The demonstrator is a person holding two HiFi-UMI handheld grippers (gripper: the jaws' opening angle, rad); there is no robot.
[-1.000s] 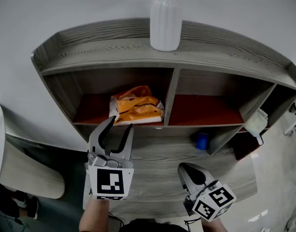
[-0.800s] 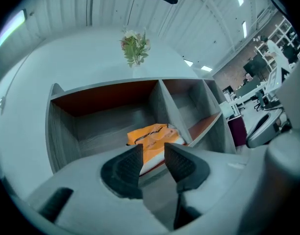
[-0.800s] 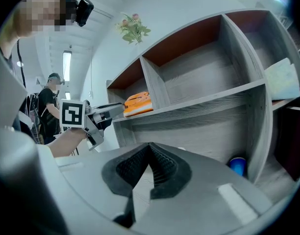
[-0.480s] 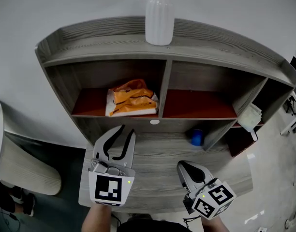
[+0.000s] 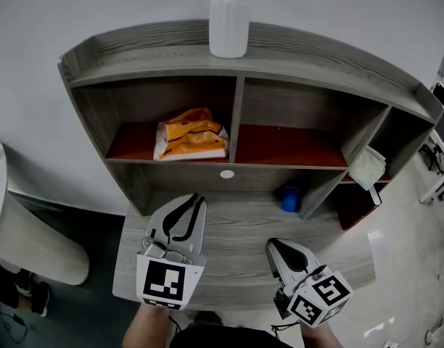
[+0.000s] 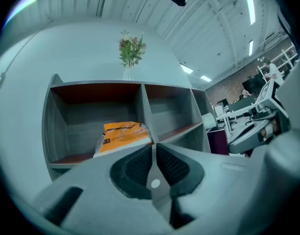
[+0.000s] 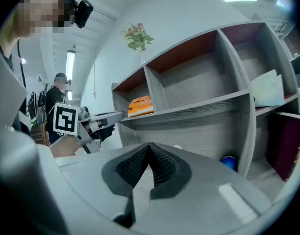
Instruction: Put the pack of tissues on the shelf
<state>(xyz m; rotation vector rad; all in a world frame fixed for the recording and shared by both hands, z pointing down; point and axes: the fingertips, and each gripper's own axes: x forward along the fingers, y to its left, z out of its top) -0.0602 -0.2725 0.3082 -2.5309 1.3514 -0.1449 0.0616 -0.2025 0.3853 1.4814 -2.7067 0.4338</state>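
So the left hand-held gripper (image 5: pixel 195 198) is empty now. Its jaws have just been closing, and we're seeing them practically pressed together with nothing between them, only bare counter (image 5: pixel 236 230) and the shelf (image 5: pixel 171 164) beyond. A second ago those jaws were spread wide right up at the front edge of the shelf board. Now we're holding that gripper back over the counter, well apart from the shelf.

The right hand-held gripper (image 5: pixel 270 244) is also hanging over the counter, nearer its right front corner. Its jaws are closed tip to tip and it isn't carrying anything.

Moving outward, the pack of tissues (image 5: pixel 191 133) is lying in the left compartment of the shelf. It's the orange one, sitting on the reddish board close to the middle divider and near the front edge. Nothing is touching it. The right compartment is looking bare, and a white vase (image 5: pixel 228 20) is standing on the top board.

We're reading this as the job basically done. The pack is sitting where it belongs, released, and we're pulling away. We're guessing the only thing left is bringing both grippers back to rest, since the pack isn't looking like it needs a nudge.
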